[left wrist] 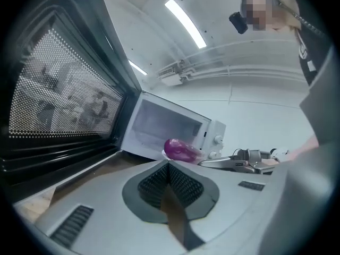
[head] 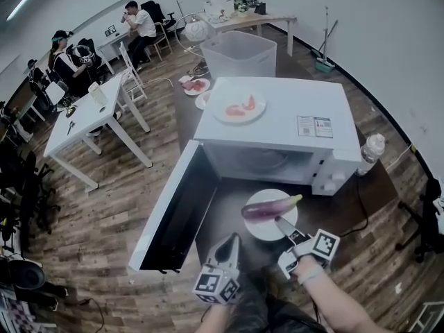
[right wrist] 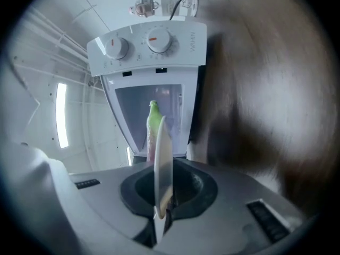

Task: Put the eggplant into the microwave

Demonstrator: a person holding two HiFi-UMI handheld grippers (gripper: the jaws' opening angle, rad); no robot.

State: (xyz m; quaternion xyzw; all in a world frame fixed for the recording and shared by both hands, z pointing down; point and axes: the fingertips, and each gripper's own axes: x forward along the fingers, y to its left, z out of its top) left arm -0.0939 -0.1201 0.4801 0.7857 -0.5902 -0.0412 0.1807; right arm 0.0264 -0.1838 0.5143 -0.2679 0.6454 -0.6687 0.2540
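Eggplant [head: 267, 208] lies on the white plate [head: 258, 234], just in front of the open microwave [head: 291, 99], not inside yet. Our R gripper [head: 283, 225] is clamped on the plate's rim. Our L gripper [head: 232, 241] has jaws together w/ nothing between, near the door [head: 166, 214].

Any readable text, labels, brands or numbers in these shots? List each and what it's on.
"WAHIN", brand print beside the dials on the microwave: blurred, reading uncertain.
Two stickers on the microwave's top: too small to read.
Marker cubes: square patterns only, no words.
No other text is legible.
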